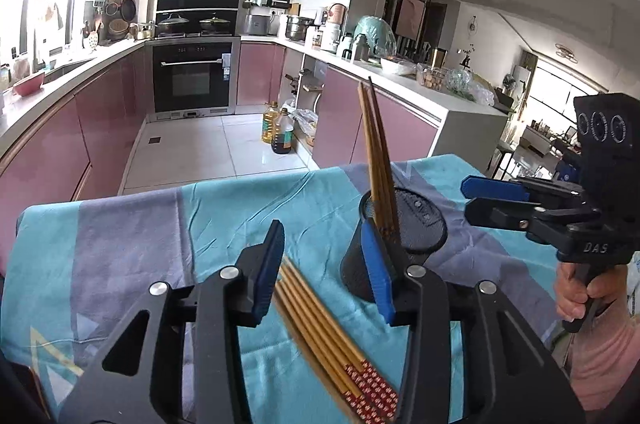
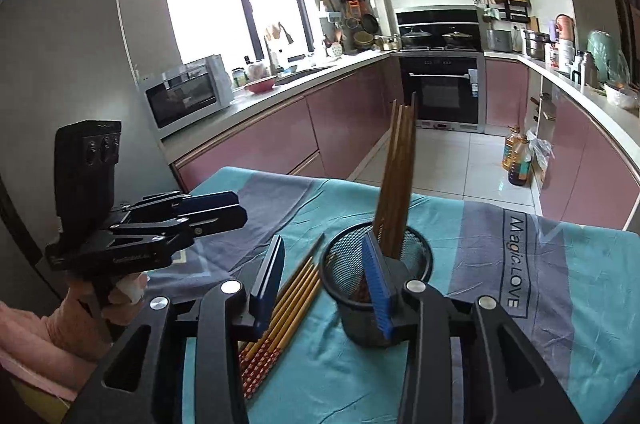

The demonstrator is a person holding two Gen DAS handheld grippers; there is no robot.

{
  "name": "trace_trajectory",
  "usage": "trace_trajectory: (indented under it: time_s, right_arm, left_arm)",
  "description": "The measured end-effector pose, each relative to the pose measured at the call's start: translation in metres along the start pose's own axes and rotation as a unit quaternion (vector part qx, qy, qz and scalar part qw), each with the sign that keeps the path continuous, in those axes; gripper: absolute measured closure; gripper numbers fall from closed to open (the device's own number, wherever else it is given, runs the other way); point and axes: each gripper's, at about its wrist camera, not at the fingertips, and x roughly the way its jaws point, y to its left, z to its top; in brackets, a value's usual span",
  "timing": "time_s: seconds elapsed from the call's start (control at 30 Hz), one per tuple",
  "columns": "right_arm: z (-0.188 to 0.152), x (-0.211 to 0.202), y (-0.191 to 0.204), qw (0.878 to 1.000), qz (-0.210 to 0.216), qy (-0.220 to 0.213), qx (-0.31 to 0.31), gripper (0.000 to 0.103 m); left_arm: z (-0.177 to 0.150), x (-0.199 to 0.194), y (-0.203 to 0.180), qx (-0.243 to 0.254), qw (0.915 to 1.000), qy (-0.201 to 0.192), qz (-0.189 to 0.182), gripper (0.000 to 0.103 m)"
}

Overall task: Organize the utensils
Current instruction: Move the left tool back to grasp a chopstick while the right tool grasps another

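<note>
Left gripper [image 1: 324,272]: jaws spread wide, empty, hovering over loose chopsticks [image 1: 320,332] on the cloth.
Right gripper [image 2: 326,282]: jaws parted, empty.
Mesh holder [image 2: 376,288]: upright beside the loose bundle, chopsticks [image 2: 396,180] standing inside.
Right view only: "Magic.LOVE" on the tablecloth [image 2: 560,304]; microwave [image 2: 188,96].
Hands: each grips a handle, level.

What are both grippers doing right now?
Left gripper: open, holding nothing.
Right gripper: open, holding nothing.
</note>
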Motion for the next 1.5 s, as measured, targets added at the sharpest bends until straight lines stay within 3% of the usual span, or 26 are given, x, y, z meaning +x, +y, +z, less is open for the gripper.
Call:
trace_trajectory:
  time_s: [0.2,0.3,0.5,0.87,1.0,1.27,1.5]
  right_arm:
    - [-0.035,0.026,0.028,0.998,0.022,0.055,-0.011,0.064]
    - [-0.054,0.049,0.03,0.995,0.028,0.092,0.013,0.064]
    - [-0.076,0.079,0.028,0.99,0.009,0.132,0.047,0.065]
    - [-0.079,0.094,0.028,0.988,-0.015,0.145,0.046,0.066]
    - [-0.079,0.099,0.03,0.988,-0.02,0.148,0.038,0.066]
    - [-0.078,0.102,0.031,0.987,-0.042,0.155,0.023,0.072]
    - [-0.077,0.103,0.028,0.985,-0.049,0.164,0.027,0.075]
  left_arm:
    - [-0.051,0.014,0.018,-0.015,0.9974,0.07,0.013,0.062]
    - [-0.072,0.026,0.021,-0.02,0.9939,0.106,0.021,0.062]
    - [-0.089,0.05,0.016,-0.013,0.9897,0.139,0.033,0.062]
    - [-0.088,0.068,0.015,-0.014,0.9865,0.154,0.052,0.063]
    - [-0.087,0.068,0.013,-0.012,0.9859,0.155,0.061,0.063]
    - [-0.088,0.064,0.017,-0.021,0.9858,0.153,0.066,0.072]
    - [-0.087,0.062,0.022,-0.026,0.9845,0.161,0.064,0.071]
